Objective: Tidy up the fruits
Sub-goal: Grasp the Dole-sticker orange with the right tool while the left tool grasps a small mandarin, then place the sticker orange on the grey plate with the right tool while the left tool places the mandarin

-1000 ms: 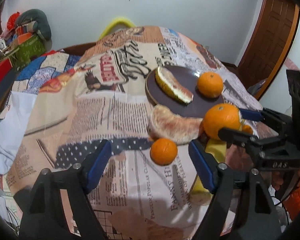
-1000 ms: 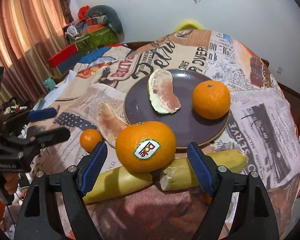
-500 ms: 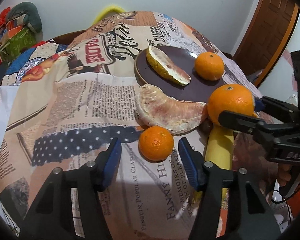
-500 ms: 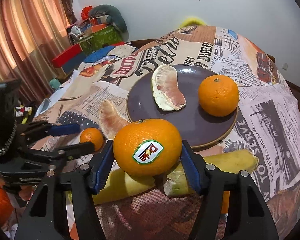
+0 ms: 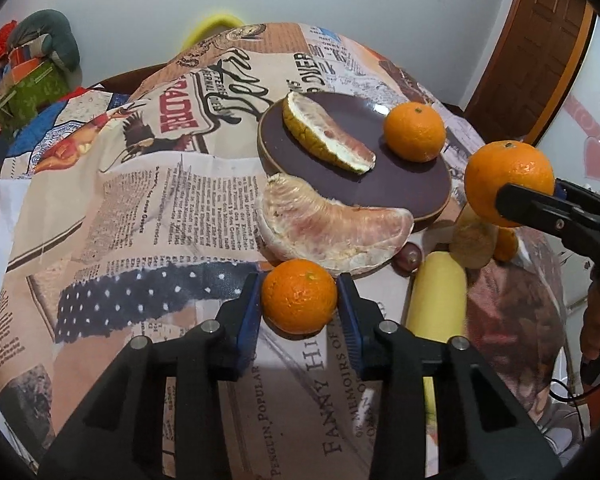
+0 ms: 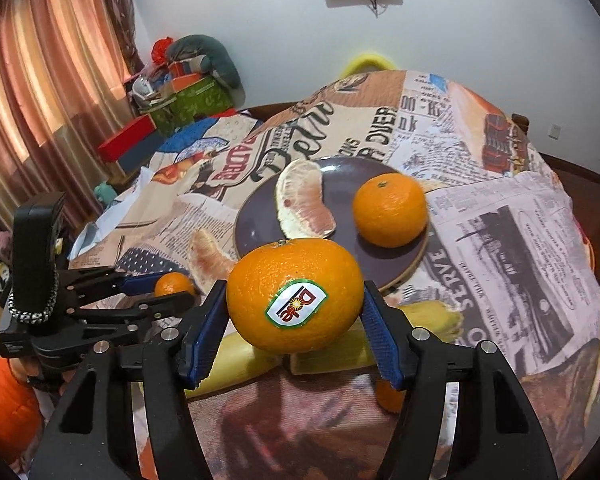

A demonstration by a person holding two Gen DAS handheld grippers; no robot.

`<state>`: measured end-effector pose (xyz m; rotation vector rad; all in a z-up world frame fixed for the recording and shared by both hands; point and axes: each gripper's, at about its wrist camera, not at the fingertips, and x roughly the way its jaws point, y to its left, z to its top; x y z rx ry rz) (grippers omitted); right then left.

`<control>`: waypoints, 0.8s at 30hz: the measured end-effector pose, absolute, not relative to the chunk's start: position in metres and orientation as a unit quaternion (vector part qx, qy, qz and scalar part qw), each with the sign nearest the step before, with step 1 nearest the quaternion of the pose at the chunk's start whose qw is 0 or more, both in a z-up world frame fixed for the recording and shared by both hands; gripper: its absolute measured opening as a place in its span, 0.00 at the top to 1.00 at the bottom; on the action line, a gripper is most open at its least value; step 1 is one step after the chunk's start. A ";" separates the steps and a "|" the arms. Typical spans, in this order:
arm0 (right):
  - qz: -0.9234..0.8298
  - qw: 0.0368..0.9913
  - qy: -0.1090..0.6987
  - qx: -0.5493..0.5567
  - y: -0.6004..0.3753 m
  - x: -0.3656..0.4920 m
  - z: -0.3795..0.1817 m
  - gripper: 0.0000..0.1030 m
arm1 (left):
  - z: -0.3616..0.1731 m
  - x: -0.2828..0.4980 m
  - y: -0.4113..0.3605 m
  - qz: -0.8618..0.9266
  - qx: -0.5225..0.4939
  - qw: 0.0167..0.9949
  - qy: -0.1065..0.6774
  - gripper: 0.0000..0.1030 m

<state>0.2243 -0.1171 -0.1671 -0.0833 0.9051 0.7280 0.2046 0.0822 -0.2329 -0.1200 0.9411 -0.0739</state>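
I take the dark purple plate (image 5: 400, 184) as my landmark; it is round and matte with a pale wooden rim, and it sits on a tablecloth (image 5: 140, 200) printed like old newspaper. My left gripper (image 5: 299, 300) has its ribbed blue pads pressed against both sides of a small orange (image 5: 299, 295) with pebbled skin, down on the cloth just in front of the plate. My right gripper (image 6: 294, 312) pinches a large orange (image 6: 294, 294), glossy and dimpled, with a Dole sticker facing the camera; it is held above the cloth at the plate's near edge.

On the plate lie a curved pomelo wedge (image 5: 326, 136) with thick yellow rind and white pith, and a whole mandarin (image 5: 415, 132) beside it. A second, peeled pomelo segment (image 5: 332, 232), pale pink and membranous, rests on the cloth and touches the plate's near rim.

The left wrist view alone shows a small dark reddish fruit (image 5: 410, 255) tucked beside that peeled segment, plus the wooden door (image 5: 540, 40) behind the plate. The right wrist view alone shows the sticker, the pinkish curtains (image 6: 40, 100), and the rough cut end of one of two long yellow pieces (image 6: 340, 352) lying under the large orange. Each view shows the other gripper from the side.
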 end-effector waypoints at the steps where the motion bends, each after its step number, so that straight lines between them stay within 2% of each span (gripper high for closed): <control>1: 0.342 0.837 0.425 -0.038 -0.119 0.225 -0.165 0.41 | -0.229 0.204 0.082 -0.035 -0.056 0.891 0.450 0.63; 15: 0.326 0.863 0.385 -0.029 -0.136 0.239 -0.132 0.41 | -0.165 0.215 0.076 -0.041 -0.046 0.924 0.377 0.63; 24: 0.322 0.874 0.363 -0.023 -0.135 0.261 -0.120 0.41 | -0.144 0.236 0.075 -0.045 -0.045 0.936 0.347 0.63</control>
